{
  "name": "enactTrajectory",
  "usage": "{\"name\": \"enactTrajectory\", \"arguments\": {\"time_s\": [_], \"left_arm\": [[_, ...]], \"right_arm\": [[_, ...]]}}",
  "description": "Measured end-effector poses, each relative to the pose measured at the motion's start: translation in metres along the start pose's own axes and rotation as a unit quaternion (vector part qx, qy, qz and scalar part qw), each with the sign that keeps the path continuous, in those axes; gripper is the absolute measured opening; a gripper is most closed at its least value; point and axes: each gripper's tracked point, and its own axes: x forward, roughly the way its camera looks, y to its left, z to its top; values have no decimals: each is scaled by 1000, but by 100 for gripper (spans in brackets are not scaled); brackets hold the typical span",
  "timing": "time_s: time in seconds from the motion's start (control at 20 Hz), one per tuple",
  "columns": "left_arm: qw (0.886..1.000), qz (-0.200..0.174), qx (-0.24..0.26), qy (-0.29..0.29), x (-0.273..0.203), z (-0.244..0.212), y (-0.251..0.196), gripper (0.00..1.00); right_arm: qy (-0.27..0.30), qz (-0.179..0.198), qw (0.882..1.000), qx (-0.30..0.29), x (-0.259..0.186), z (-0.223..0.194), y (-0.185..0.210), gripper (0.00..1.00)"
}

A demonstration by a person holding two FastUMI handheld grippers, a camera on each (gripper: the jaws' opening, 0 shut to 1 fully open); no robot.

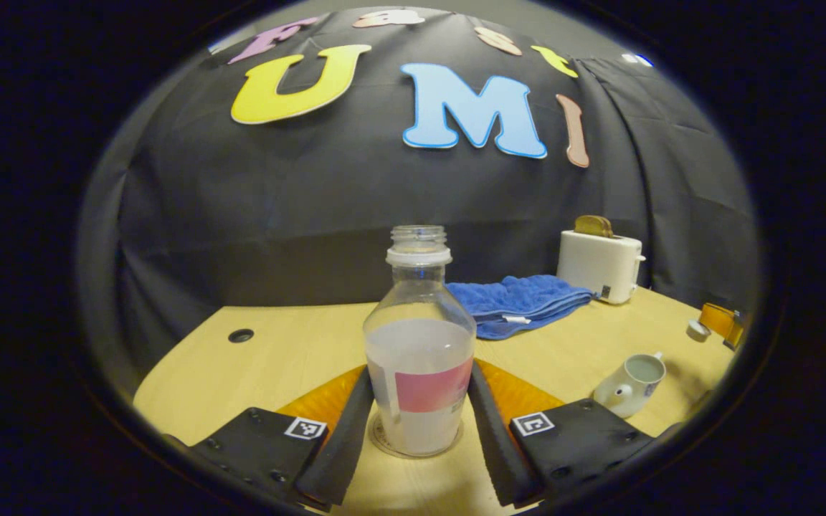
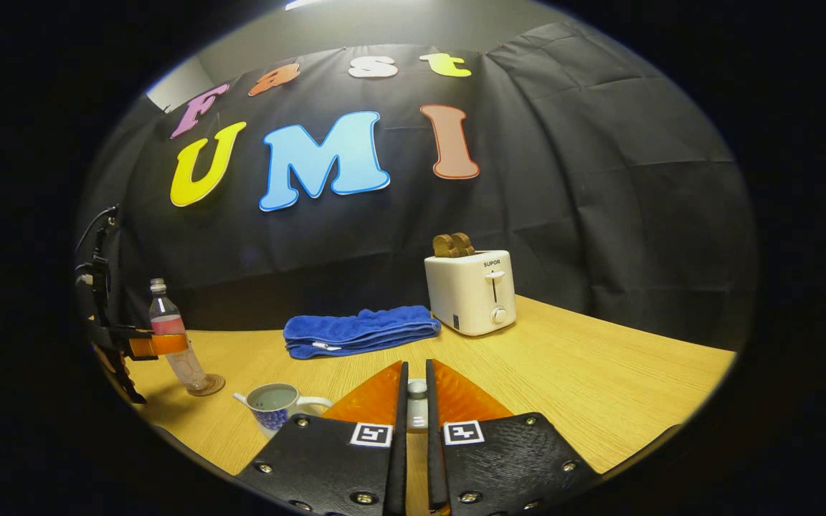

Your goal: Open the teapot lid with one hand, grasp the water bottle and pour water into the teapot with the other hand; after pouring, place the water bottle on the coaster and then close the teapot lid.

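Note:
The clear, uncapped water bottle (image 1: pixel 419 358), part full with a pink label, stands upright on a round coaster (image 1: pixel 380 438). My left gripper (image 1: pixel 420 373) is shut on it, a finger pressing each side at label height. The right gripper view shows the bottle (image 2: pixel 169 337), the coaster (image 2: pixel 206 387) and the left gripper (image 2: pixel 158 345) at far left. The white teapot (image 1: pixel 632 387) (image 2: pixel 277 405) stands open on the table with water inside. My right gripper (image 2: pixel 416 401) is shut on the small teapot lid (image 2: pixel 417 393), held right of the teapot; it appears at the right edge (image 1: pixel 714 322).
A white toaster (image 2: pixel 470 290) (image 1: pixel 599 265) with toast in it stands at the back of the wooden table (image 2: pixel 599 373). A folded blue towel (image 2: pixel 359 330) (image 1: pixel 520 301) lies left of it. A cable hole (image 1: pixel 241 335) is at the table's far left.

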Motion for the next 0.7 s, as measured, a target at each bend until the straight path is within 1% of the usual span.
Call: {"name": "enactTrajectory", "arguments": {"time_s": [0.1, 0.25, 0.35, 0.45, 0.5, 0.55, 0.6, 0.7], "left_arm": [[1000, 0, -12, -16, 1, 6, 0, 85], [1000, 12, -7, -16, 0, 6, 2, 84], [1000, 13, -3, -14, 3, 7, 3, 84], [1000, 18, 6, -4, 9, 1, 4, 87], [1000, 16, 3, -1, 10, 1, 3, 88], [1000, 15, -6, -5, 9, 3, 4, 94], [1000, 13, -14, -9, 7, 6, 5, 97], [1000, 11, -18, -8, 2, 11, 6, 97]], "right_arm": [[0, 1, 1000, -3, 0, -1, 1, 12], [2, 3, 1000, -5, 0, -2, 3, 12], [1, 4, 1000, -5, 0, -1, 3, 12], [1, 6, 1000, -4, 0, -1, 5, 12], [1, 8, 1000, -4, 0, 0, 6, 12], [1, 9, 1000, -6, 0, -1, 6, 12], [-1, 10, 1000, -7, 0, -1, 7, 12], [-1, 14, 1000, -7, -1, 0, 10, 12]]}}
